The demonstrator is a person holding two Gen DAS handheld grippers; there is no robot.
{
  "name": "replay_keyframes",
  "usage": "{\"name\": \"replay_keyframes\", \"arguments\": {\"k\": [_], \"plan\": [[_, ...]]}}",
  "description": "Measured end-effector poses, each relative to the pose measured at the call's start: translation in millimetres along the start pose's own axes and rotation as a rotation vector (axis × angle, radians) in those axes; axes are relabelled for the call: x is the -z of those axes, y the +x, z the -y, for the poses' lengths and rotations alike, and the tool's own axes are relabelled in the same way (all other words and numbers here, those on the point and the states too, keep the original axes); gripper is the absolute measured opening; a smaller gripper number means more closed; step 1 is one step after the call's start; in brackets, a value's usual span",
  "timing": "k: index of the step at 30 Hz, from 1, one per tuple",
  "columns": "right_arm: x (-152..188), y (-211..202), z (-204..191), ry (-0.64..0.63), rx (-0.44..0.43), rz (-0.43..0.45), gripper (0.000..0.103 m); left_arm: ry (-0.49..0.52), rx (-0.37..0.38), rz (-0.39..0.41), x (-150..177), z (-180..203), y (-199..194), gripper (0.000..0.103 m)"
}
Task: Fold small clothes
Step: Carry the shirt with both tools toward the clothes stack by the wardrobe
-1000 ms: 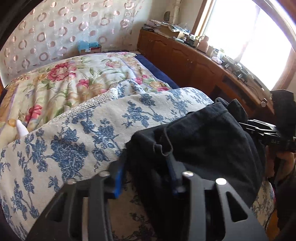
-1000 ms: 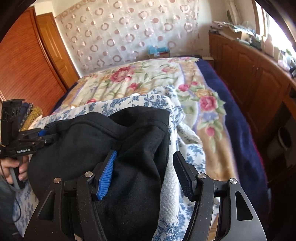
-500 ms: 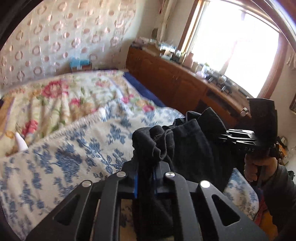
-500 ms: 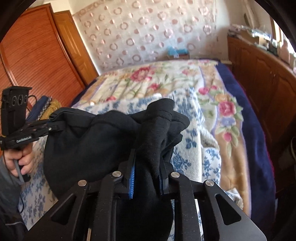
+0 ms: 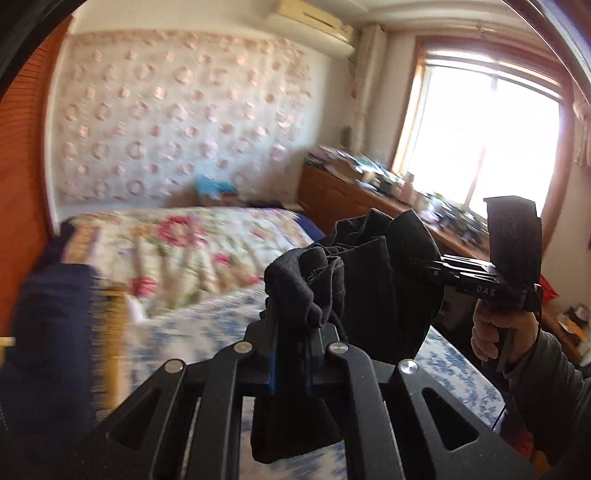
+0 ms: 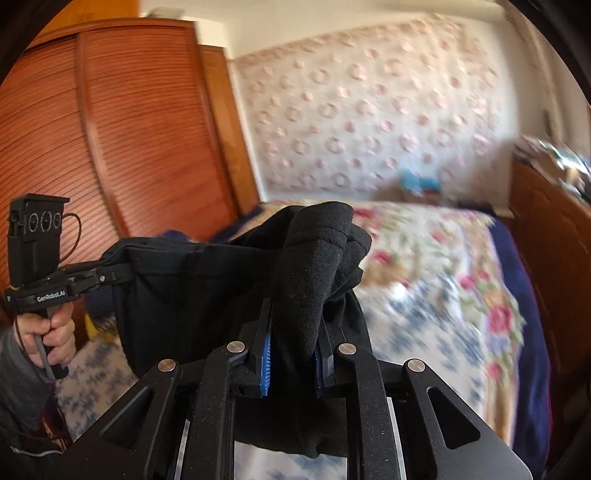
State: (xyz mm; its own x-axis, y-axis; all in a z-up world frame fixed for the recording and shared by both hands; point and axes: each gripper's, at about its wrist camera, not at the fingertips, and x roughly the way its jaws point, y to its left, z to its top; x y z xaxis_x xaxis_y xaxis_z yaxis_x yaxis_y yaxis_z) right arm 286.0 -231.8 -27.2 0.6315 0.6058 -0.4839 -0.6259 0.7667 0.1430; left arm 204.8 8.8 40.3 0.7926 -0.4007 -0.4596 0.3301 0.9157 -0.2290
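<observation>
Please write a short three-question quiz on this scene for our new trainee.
1. True or false: both grippers are shut on the black garment.
2. What pattern shows on the bed cover? A stripes, B flowers, C checks.
3. Fill in: the garment hangs ___ the left gripper and the right gripper.

Key: 1 true; 2 B; 3 between.

This is a bedroom in a home. A bed (image 5: 207, 236) with a floral quilt (image 6: 436, 240) and a blue-and-white flowered cover (image 5: 207, 328) fills the middle, below a wall patterned with pink rings (image 5: 177, 125). Slatted wooden wardrobe doors (image 6: 122, 129) stand on one side, and a cluttered wooden sideboard (image 5: 354, 192) runs under a bright window (image 5: 491, 144), with an air conditioner (image 5: 314, 26) mounted high.
</observation>
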Motion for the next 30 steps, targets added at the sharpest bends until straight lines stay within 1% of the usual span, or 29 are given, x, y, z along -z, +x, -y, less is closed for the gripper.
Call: {"name": "replay_keyframes", "arguments": {"k": [3,6,10,14,17,19,21,23,27,30], "plan": [[-24.4,32.4,-40.5,-0.054,-0.07,0.012,0.014,-0.027,-0.077,0.046,2.4,-30.6,-40.5,0.006],[-45.9,62.6,-78.9,-0.115,-0.123,0.019,0.014,-0.072,-0.149,0.085,8.5,-63.3,-73.6,0.006],[-73.8,108.7,-131.3,-0.191,-0.19,0.014,0.014,-0.124,-0.245,0.111,28.4,-104.1,-104.2,0.006],[-84.4,157.3,-170.3,-0.246,-0.244,-0.016,0.014,-0.201,-0.313,0.093,58.9,-142.0,-114.1,0.006],[-89.9,197.4,-200.8,-0.292,-0.259,-0.032,0.014,-0.238,-0.349,0.09,79.8,-157.4,-117.1,0.006],[-96.4,213.2,-215.0,-0.319,-0.267,-0.032,0.014,-0.252,-0.354,0.095,86.6,-159.5,-119.4,0.006],[-103.7,219.3,-228.3,-0.332,-0.278,-0.028,0.014,-0.277,-0.339,0.107,90.7,-162.1,-123.1,0.006],[-112.7,215.0,-241.9,-0.369,-0.281,-0.009,0.013,-0.283,-0.317,0.126,82.8,-162.4,-127.6,0.006],[-139.7,195.7,-251.7,-0.398,-0.293,0.053,0.013,-0.237,-0.302,0.212,52.8,-153.0,-149.7,0.006],[-166.4,186.9,-263.9,-0.423,-0.284,0.11,0.013,-0.201,-0.324,0.268,38.1,-149.8,-166.2,0.006]]}}
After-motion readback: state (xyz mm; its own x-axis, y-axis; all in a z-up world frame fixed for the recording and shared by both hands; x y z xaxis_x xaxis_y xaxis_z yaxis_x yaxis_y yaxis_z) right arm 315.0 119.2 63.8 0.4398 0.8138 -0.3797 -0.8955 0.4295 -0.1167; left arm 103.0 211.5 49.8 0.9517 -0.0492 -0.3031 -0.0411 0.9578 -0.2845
